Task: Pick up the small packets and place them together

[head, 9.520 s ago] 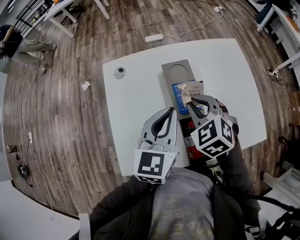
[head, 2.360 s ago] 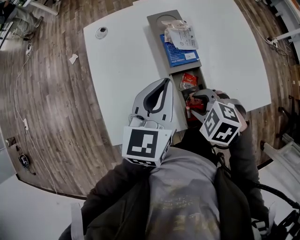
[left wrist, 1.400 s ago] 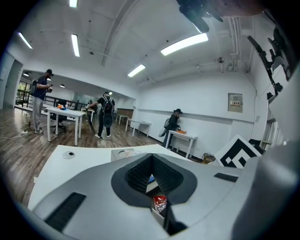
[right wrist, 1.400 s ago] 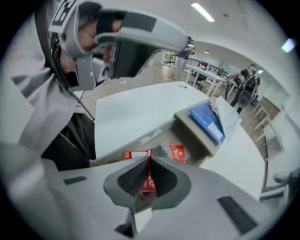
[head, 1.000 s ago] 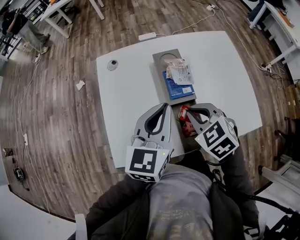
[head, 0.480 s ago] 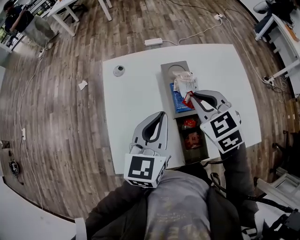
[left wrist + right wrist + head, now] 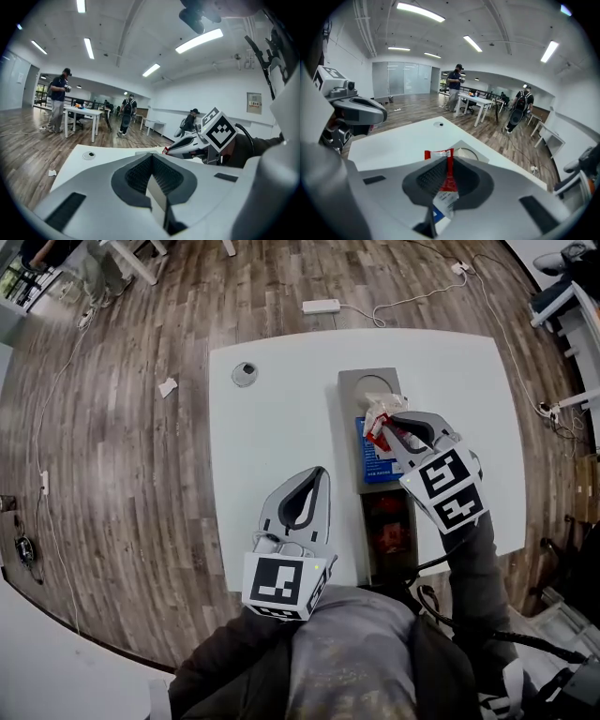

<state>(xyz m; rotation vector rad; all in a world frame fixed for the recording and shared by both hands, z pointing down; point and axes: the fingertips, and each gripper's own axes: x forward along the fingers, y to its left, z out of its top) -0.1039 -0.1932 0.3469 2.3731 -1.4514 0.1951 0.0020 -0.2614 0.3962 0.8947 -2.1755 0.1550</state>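
One red packet (image 7: 448,178) sits pinched edge-on between the pads of your right gripper (image 7: 382,435). The jaws have just eased open a touch, but they are nearly closed and press on it. Its top edge pokes out just past the fingertips, over the blue packet (image 7: 372,465) and close beside the white packets (image 7: 386,406) in the gray tray (image 7: 349,388). More red packets (image 7: 390,532) lie behind that gripper, toward you. Your left gripper (image 7: 320,476), well apart to its left over the table (image 7: 272,399), has its jaws together on nothing.

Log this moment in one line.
right tool: shut on red packet | left tool: shut, empty | red packet: above packet pile in grey tray
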